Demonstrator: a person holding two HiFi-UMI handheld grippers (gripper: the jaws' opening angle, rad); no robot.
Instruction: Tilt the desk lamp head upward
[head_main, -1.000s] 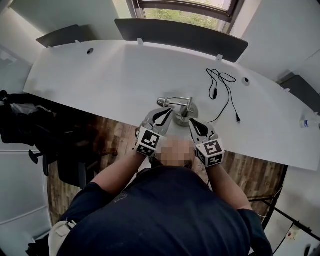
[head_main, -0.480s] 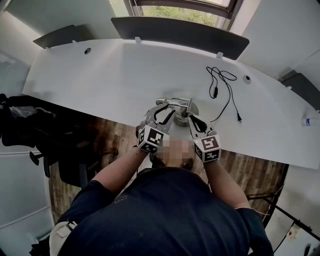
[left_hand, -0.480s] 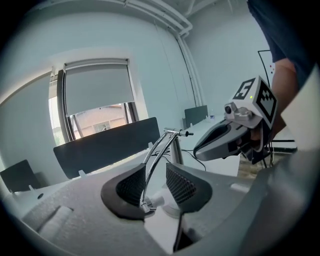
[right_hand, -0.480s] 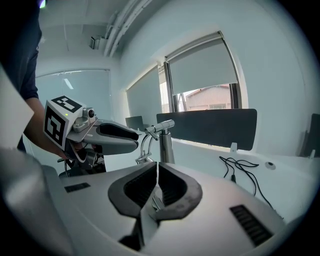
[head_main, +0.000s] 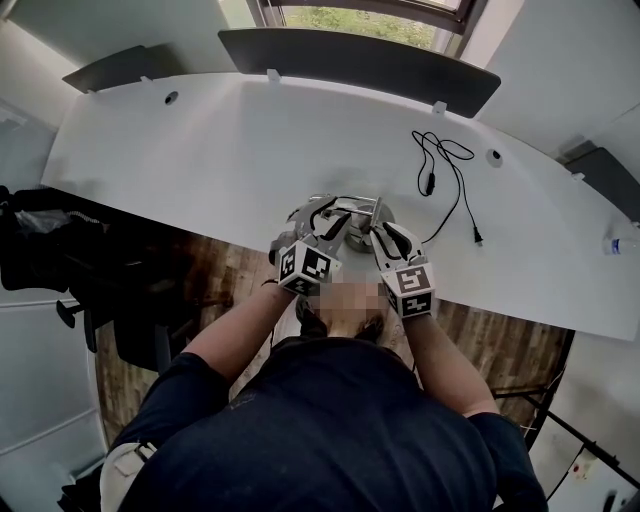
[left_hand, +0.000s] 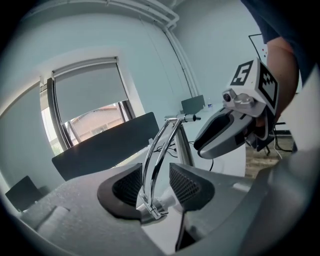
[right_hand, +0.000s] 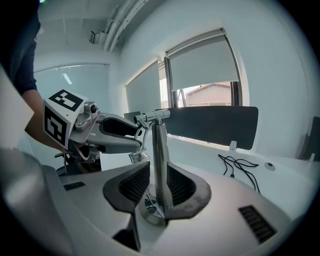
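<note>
A chrome desk lamp stands on its round base near the front edge of the white desk. My left gripper is open, its jaws just widened, and the lamp's thin double arm runs between its pads without touching them. The lamp head joint sits low between those jaws. My right gripper has also just been opening. The upright post stands between its pads, close to the right one, above the base.
A black cable lies coiled on the desk behind and to the right of the lamp. A dark divider panel lines the far edge. A dark chair stands at the left, off the desk.
Both grippers have moved forward and down onto the lamp. Their jaws, shut a second ago, now stand apart around the lamp's arm and post.
</note>
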